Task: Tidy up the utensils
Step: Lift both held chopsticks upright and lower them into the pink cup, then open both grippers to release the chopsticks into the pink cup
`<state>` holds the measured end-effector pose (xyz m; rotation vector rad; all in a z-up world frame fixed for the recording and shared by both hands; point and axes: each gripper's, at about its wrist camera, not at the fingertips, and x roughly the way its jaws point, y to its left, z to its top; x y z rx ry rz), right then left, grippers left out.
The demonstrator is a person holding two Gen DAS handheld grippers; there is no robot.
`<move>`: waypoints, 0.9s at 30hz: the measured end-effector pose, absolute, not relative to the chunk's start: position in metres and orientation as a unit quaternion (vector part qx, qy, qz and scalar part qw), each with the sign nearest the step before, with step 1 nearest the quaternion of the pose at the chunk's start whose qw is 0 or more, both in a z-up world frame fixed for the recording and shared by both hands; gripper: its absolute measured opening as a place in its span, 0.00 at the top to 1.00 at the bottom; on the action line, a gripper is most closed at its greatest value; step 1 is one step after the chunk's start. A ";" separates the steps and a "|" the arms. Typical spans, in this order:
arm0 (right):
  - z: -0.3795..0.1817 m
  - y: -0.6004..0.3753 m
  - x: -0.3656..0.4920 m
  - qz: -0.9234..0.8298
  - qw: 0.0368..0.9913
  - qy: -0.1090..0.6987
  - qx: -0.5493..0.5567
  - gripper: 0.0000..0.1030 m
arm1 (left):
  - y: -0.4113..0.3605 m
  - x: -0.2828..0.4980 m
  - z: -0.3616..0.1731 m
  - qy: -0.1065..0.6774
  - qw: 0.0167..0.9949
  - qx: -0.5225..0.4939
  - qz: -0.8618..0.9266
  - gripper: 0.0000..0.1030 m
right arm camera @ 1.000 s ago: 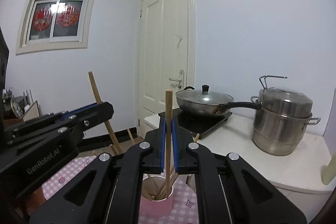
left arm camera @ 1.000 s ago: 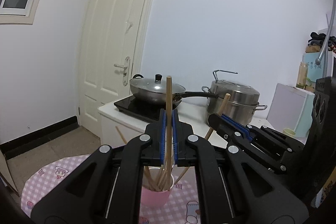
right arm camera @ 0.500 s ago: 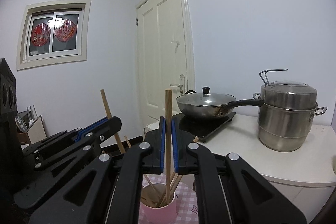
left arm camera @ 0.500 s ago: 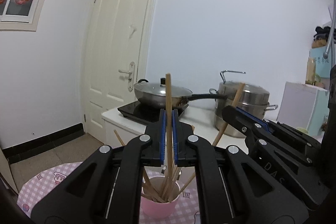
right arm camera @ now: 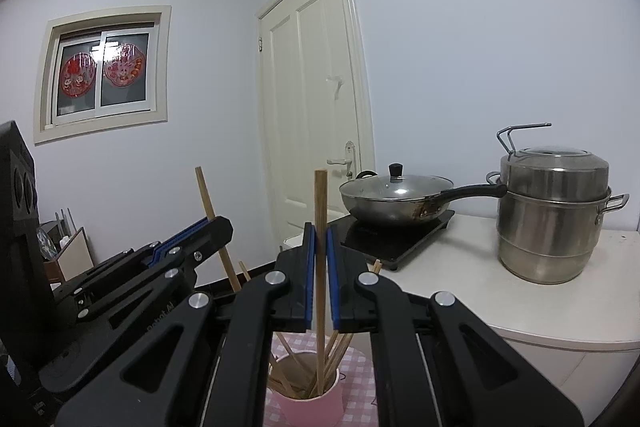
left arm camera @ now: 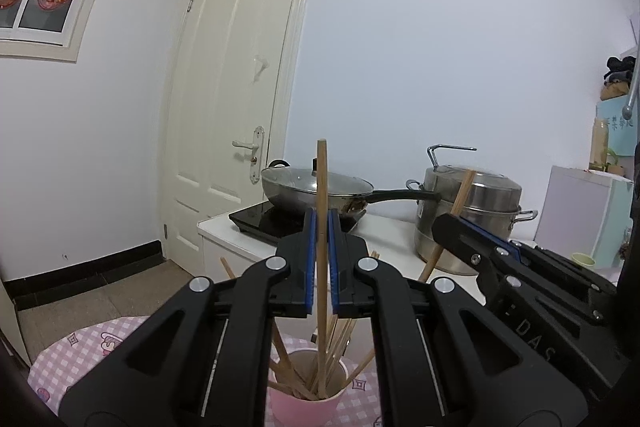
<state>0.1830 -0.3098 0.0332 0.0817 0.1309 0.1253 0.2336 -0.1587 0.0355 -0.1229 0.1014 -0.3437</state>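
Chopstick (left arm camera: 321, 227) stands upright between the left claw (left arm camera: 321, 263) pads, lower tip down in the pink cup (left arm camera: 306, 405) on the checked surface (left arm camera: 80, 355). The right claw (right arm camera: 319, 267) likewise brackets a second vertical chopstick (right arm camera: 320, 247) over the cup. Both claws are narrowly parted, slim gaps showing beside each stick.

You are looking at a pale pink cup (left arm camera: 306, 405), its inside cream, holding light tan wooden chopsticks (left arm camera: 322, 227). You are seeing it on a tablecloth (left arm camera: 76, 355) checked pink and white, printed with small cartoon figures. Each hand-held gripper is showing black, left (left arm camera: 321, 259) and right (right arm camera: 320, 259), with blue pads (left arm camera: 307, 267) and silver rivets. Beyond, you are viewing a silver wok (right arm camera: 394, 201) with black handle and knob, a black cooktop (right arm camera: 394, 241), a steel-grey steamer pot (right arm camera: 554, 215), a white counter (right arm camera: 460, 287), a cream door (left arm camera: 236, 99), and red decorations on the window (right arm camera: 102, 71).
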 end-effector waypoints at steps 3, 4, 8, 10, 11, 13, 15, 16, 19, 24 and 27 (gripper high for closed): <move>0.032 -0.312 0.187 0.065 0.995 0.067 0.044 0.96 | -0.161 0.233 0.037 0.042 0.982 -0.058 -0.173 0.94; 0.031 -0.313 0.189 0.065 0.995 0.068 0.045 0.96 | -0.162 0.234 0.037 0.041 0.983 -0.056 -0.172 0.94; 0.022 -0.316 0.196 0.066 0.993 0.080 0.048 0.96 | -0.164 0.242 0.025 0.055 0.983 -0.048 -0.169 0.94; 0.017 -0.316 0.200 0.065 0.993 0.088 0.047 0.96 | -0.164 0.246 0.018 0.067 0.982 -0.049 -0.171 0.94; 0.015 -0.316 0.201 0.066 0.993 0.090 0.047 0.96 | -0.165 0.247 0.015 0.071 0.981 -0.048 -0.173 0.94; 0.010 -0.317 0.205 0.068 0.992 0.099 0.048 0.96 | -0.166 0.249 0.009 0.079 0.980 -0.043 -0.177 0.94; 0.004 -0.317 0.208 0.069 0.991 0.107 0.047 0.96 | -0.167 0.250 0.003 0.086 0.979 -0.032 -0.180 0.94; 0.001 -0.317 0.209 0.070 0.990 0.112 0.048 0.96 | -0.168 0.249 0.001 0.087 0.979 -0.030 -0.180 0.94; -0.007 -0.319 0.214 0.074 0.988 0.125 0.054 0.96 | -0.171 0.247 -0.004 0.082 0.981 -0.013 -0.178 0.94; -0.021 -0.318 0.219 0.077 0.984 0.151 0.053 0.96 | -0.170 0.249 -0.003 0.097 0.977 -0.006 -0.188 0.93; -0.027 -0.318 0.221 0.078 0.982 0.164 0.058 0.96 | -0.167 0.251 -0.002 0.107 0.976 -0.007 -0.187 0.93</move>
